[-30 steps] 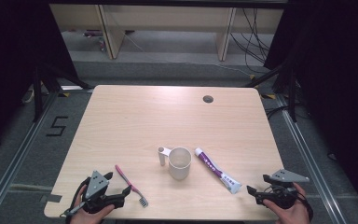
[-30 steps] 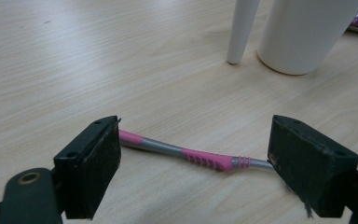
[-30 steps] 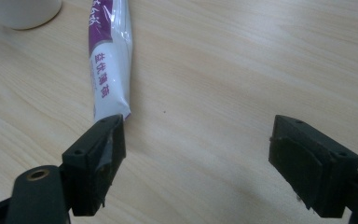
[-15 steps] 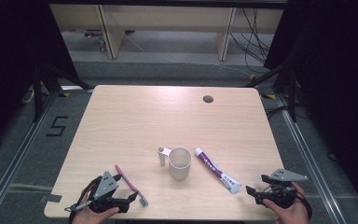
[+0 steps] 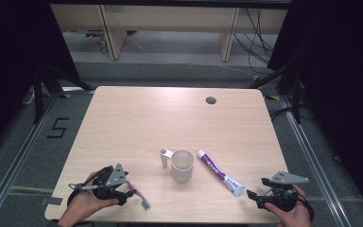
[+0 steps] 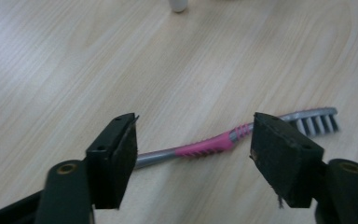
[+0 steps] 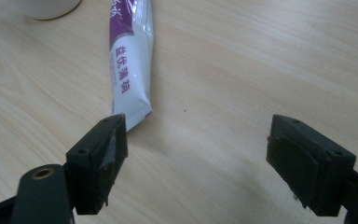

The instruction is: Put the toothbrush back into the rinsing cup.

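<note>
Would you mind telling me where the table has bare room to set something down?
The far half of the table, from the cable hole down to the cup, is bare. The near edge is crowded: toothbrush under the left gripper, toothpaste tube, right gripper.

High view: table [image 5: 170, 118] evenly lit from above, bright against near-black surroundings at both sides; image soft, low detail. Shadows short and faint beside the cup [image 5: 182, 165]. Left gripper view: toothbrush [image 6: 205, 144] reasonably sharp, near jaws slightly soft, a pale sheen on the wood at top left. Right gripper view: dimmer and warmer, toothpaste tube [image 7: 128, 60] print legible, mild glare on its white end.
</note>
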